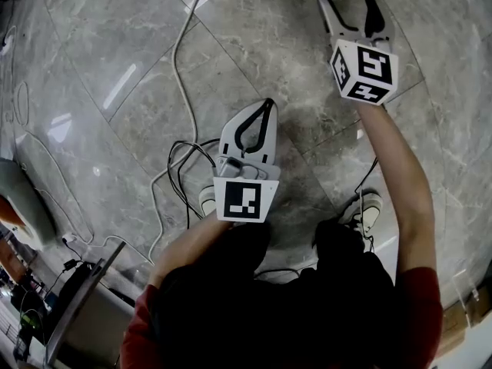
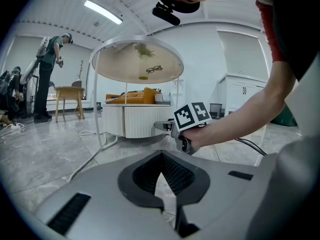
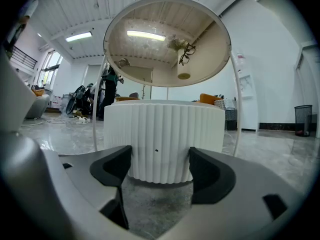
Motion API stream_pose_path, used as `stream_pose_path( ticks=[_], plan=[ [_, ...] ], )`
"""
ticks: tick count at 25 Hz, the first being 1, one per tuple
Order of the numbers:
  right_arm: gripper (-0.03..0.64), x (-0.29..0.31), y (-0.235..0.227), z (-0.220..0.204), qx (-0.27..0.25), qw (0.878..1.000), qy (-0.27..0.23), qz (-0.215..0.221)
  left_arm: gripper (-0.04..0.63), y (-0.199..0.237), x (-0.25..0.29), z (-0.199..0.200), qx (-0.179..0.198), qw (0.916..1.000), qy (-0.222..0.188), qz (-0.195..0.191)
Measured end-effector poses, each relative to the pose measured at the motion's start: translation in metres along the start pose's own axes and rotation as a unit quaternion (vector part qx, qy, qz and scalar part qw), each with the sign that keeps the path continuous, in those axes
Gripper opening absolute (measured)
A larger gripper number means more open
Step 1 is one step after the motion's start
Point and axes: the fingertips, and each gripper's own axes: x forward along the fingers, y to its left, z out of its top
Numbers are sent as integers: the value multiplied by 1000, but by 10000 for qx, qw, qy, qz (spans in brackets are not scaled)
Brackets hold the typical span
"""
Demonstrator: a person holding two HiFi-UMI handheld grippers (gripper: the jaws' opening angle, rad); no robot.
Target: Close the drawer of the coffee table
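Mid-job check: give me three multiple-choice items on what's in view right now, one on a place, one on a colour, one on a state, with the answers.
1. What stands straight ahead of the right tongs?
A. a wooden chair
B. the ribbed table
C. a bin

2. What colour is the table's ribbed side?
A. white
B. black
C. orange

3. How do the left tongs stand?
A. wide open
B. shut on a cable
C. shut, with nothing between them

Answers:
1 B: in the right gripper view the ribbed side fills the gap between the two open jaws.
2 A: the ribs show white in both gripper views.
3 C: in the left gripper view the jaw tips meet and only floor shows behind them.
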Motion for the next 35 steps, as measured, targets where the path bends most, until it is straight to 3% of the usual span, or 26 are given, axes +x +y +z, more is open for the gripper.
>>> stream_pose_path(
  ticks=[25,35],
  plan=[
    [350,25,-2,4,-84,9999,-83,10,12,3,-2,4,173,9998,-60,80],
    [350,-26,5,-14,-35,9999,10,163,12,8,-3,7,254,9994,-51,229]
  ],
)
